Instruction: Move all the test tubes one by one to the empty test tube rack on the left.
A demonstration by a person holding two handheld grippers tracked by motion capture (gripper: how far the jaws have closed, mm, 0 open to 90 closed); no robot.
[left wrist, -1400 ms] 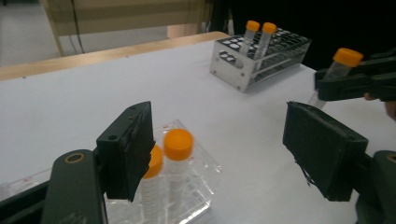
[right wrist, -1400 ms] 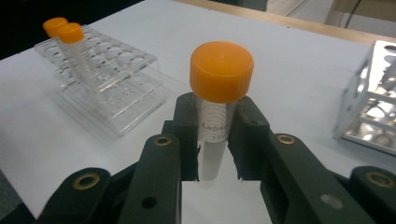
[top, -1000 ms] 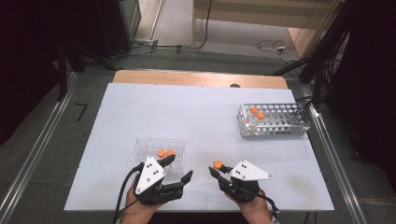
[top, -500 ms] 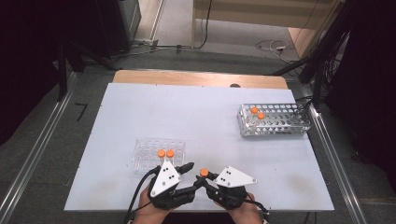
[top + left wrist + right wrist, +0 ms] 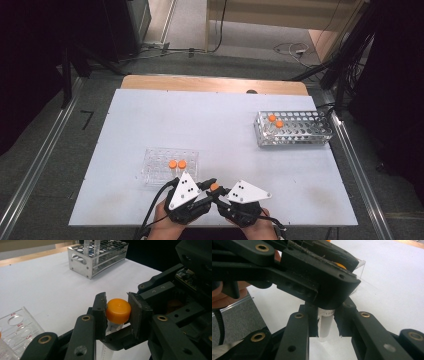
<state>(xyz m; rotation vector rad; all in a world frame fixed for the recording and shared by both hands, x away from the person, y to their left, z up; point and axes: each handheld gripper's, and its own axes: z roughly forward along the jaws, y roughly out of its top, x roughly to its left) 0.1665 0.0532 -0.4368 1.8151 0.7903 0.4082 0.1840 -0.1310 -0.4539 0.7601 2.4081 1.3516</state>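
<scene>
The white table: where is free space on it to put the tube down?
Free: the wide middle of the white table, between the clear rack and the metal rack, and the far left part. Crowded: the near edge, where the left gripper and right gripper hold the tube.

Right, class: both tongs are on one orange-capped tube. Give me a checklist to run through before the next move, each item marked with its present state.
1. Left tongs shut on the orange cap: ok.
2. Right tongs shut on the tube body: ok.
3. Clear rack has free holes: ok.
4. Metal rack stands away from the hands: ok.
5. Cap tight or loose: cannot tell.
</scene>
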